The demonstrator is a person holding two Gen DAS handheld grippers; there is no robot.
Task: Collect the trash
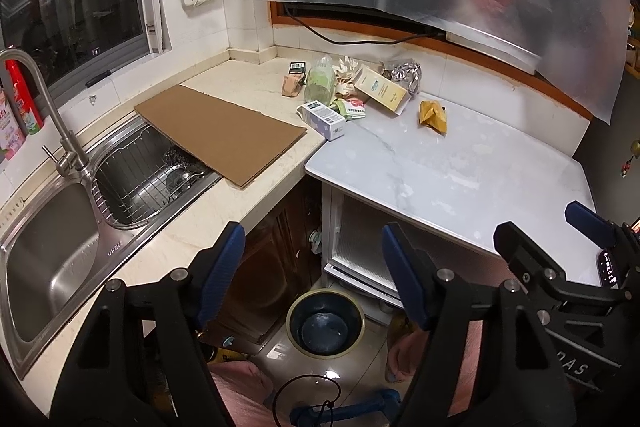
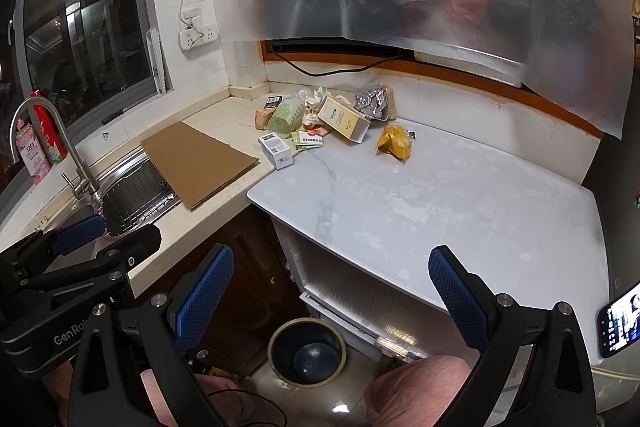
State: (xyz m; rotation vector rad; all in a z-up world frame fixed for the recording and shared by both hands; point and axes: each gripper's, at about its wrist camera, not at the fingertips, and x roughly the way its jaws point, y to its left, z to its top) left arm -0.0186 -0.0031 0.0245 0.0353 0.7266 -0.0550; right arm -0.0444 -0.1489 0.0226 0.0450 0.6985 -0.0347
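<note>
On white counter (image 2: 440,211), trash pile (image 2: 320,123) nr wall.

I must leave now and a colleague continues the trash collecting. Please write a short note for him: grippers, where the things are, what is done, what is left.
Left gripper: open, holds nothing, above the floor gap.
Right gripper: open, holds nothing.
Trash bin: on the floor below the counter corner; looks empty.
Trash pile: at the back corner of the counter: boxes, green bottle, foil wrapper.
Yellow wrapper: apart, on the white countertop.
Done: nothing collected yet.
Left: move every piece into the bin.
</note>
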